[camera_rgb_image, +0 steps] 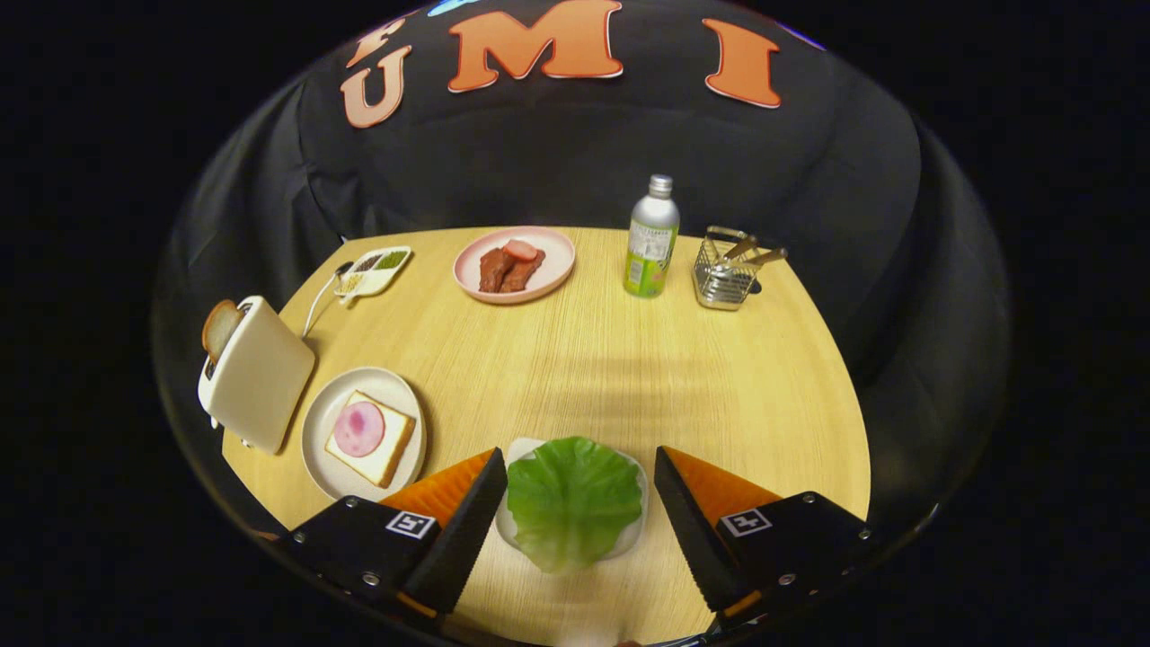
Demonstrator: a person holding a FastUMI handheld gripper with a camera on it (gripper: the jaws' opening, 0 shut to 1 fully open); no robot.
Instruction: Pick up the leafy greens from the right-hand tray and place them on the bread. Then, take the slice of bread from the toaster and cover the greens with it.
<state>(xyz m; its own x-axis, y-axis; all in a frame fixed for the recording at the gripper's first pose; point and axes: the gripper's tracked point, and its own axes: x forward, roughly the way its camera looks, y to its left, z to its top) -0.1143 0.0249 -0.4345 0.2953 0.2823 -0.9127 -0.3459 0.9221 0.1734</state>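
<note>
I am holding my tongs with the two fingers spread wide apart, gripping nothing, and the lettuce leaf is lying between them on its small pale tray, at the near edge of the bench. Taking that leaf as my landmark: to its left, just past my left finger, a white plate is carrying the open slice of bread with a round pink slice of ham on top, and further left again the cream toaster is standing with the second slice of bread poking out of its slot. Well beyond the leaf a pink plate of meat, a metal bottle and a wire basket are sitting along the far side. I am judging the leaf to be very light, thin and floppy, with a glossy face that may slide, so it is likely to fold or slip rather than resist. I am thinking the best hold is across the ruffled middle, where the fingers can bunch it together, rather than at a flat edge that could tear or slither free; a gentle squeeze should do. Nothing of the task looks done yet: the ham is uncovered.
</note>
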